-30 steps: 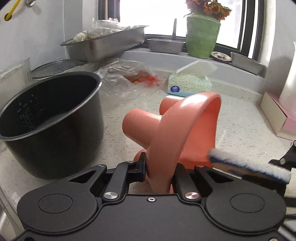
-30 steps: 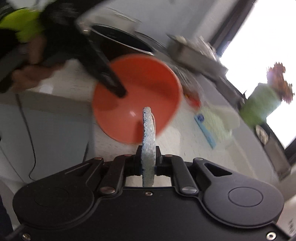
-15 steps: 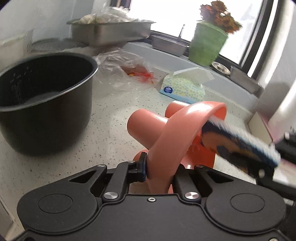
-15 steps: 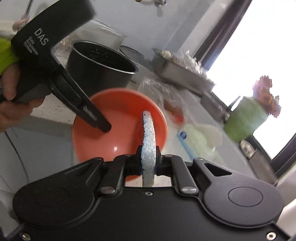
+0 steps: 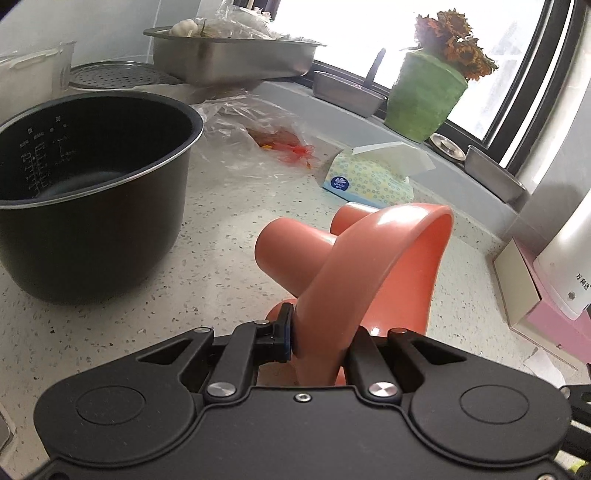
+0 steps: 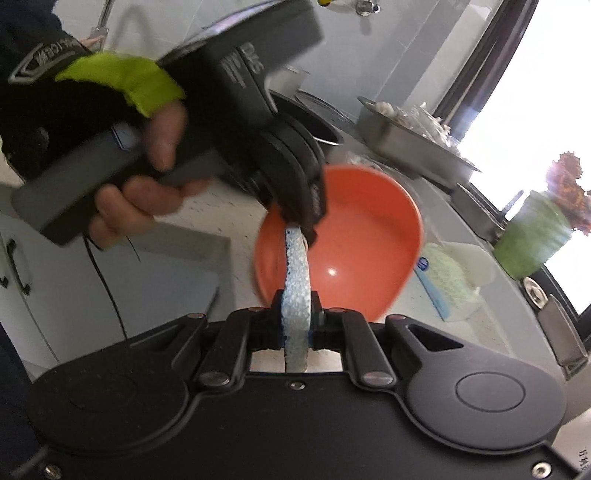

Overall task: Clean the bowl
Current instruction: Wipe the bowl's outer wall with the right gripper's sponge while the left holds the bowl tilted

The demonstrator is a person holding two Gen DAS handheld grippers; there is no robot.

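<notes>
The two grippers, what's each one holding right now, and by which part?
The left gripper is shut on the orange bowl, pinching its rim. The right gripper is shut on the blue-white sponge, clamped across its flat faces near one end.

A black pot (image 5: 92,192) is standing on the speckled tabletop (image 5: 229,266), a tissue pack (image 5: 369,177) lying beyond, a green flowerpot (image 5: 424,99) sitting by the window.

Speckled white countertop (image 5: 229,236) runs up to a grey sill w/ dark-framed window (image 5: 532,74), daylight blown out bright. Pale tiled wall (image 5: 92,26) left of window; grey cabinet door (image 6: 162,291) below counter edge.
</notes>
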